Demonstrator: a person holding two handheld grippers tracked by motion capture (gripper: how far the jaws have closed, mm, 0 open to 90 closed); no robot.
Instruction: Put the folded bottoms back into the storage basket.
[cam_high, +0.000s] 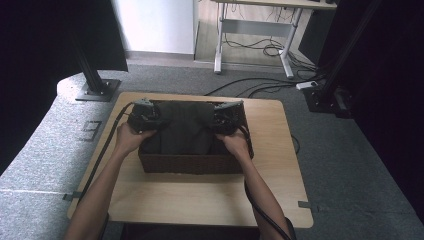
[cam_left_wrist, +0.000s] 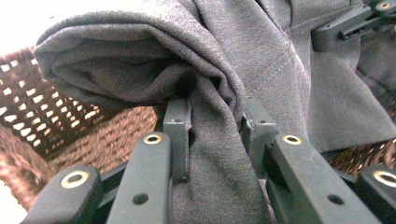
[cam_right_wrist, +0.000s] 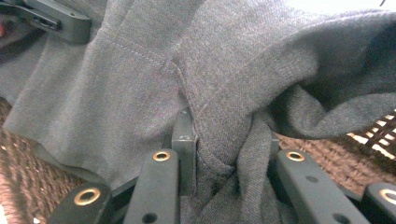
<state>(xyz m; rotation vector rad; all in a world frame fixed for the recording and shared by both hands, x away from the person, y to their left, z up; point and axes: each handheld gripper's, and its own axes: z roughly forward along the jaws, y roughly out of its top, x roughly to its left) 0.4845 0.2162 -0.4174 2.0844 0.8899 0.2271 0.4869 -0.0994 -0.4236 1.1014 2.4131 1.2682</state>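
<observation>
Dark grey garment (cam_high: 185, 131) held by both grippers over woven basket (cam_high: 190, 163) on bench (cam_high: 200, 192).

Left gripper (cam_high: 146, 114): fingers (cam_left_wrist: 177, 135) clamped on bunched fold of cloth. Right gripper (cam_high: 227, 116): fingers (cam_right_wrist: 184, 144) likewise pinching gathered cloth.

Progress, judged: garment spread across basket opening, upper edge raised at far rim, lower part already inside. Remaining: settle cloth fully into basket, let go both sides.

Writing: no brand, label or text readable on garment, basket or grippers.
</observation>
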